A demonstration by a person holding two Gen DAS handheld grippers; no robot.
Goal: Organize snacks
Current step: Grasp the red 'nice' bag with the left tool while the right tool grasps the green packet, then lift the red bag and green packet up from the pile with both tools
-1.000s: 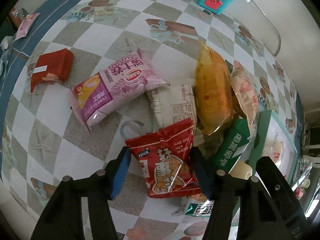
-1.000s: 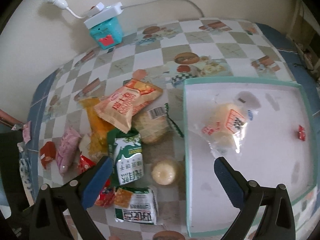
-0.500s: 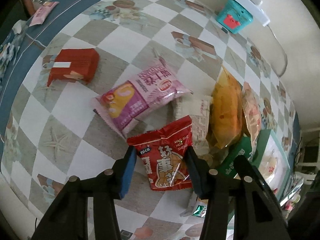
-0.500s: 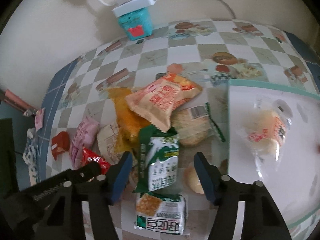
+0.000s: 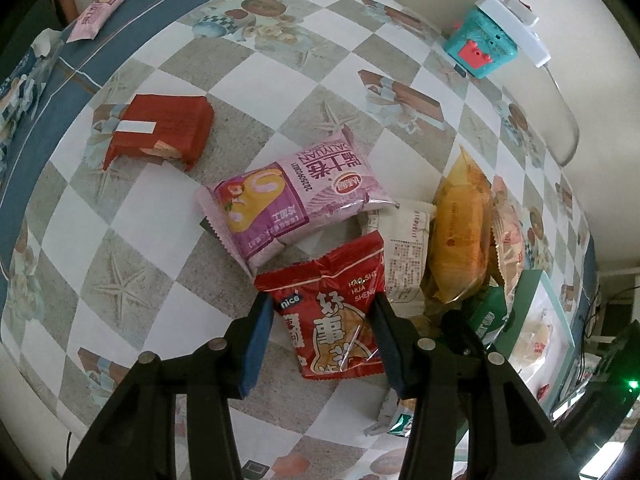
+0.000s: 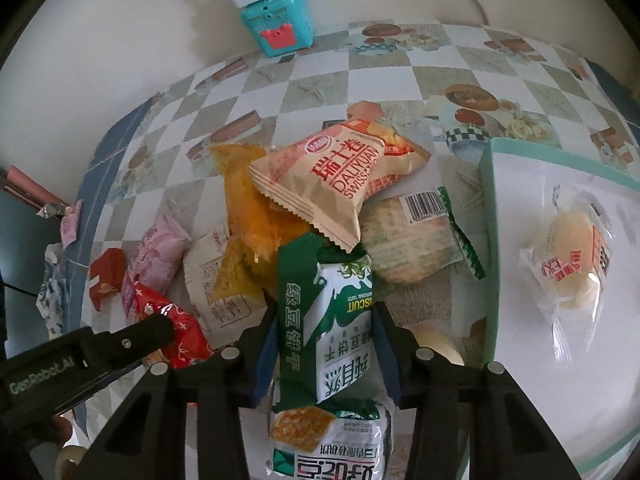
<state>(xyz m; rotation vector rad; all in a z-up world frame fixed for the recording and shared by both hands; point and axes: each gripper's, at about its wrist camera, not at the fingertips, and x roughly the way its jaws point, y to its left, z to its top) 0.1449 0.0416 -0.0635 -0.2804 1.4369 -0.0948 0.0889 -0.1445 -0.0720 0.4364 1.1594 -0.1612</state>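
Below, two hand-held tongs point steeply down at a heap of snack packets on a checkered tablecloth (image 5: 132, 216). Left gripper (image 5: 320, 316): jaws narrowed, its blue pads (image 5: 258, 332) flanking the red peanut packet (image 5: 336, 312), both pads against the packet's side edges; grasping it. The packet lies just below a pink cake packet (image 5: 292, 204), with a red box (image 5: 160, 130) well apart to the upper left. Right gripper (image 6: 324, 320): jaws closing, the green-and-white biscuit packet (image 6: 332, 312) between them; its pads meet the packet's sides. This packet leans on the heap, under a beige Swiss-roll packet (image 6: 336, 176) and above another green packet (image 6: 328, 444). To the right, a teal-rimmed tray (image 6: 490, 240) holds one clear-wrapped bun (image 6: 568, 256). At the far edge by the wall stands a teal box (image 6: 276, 20).
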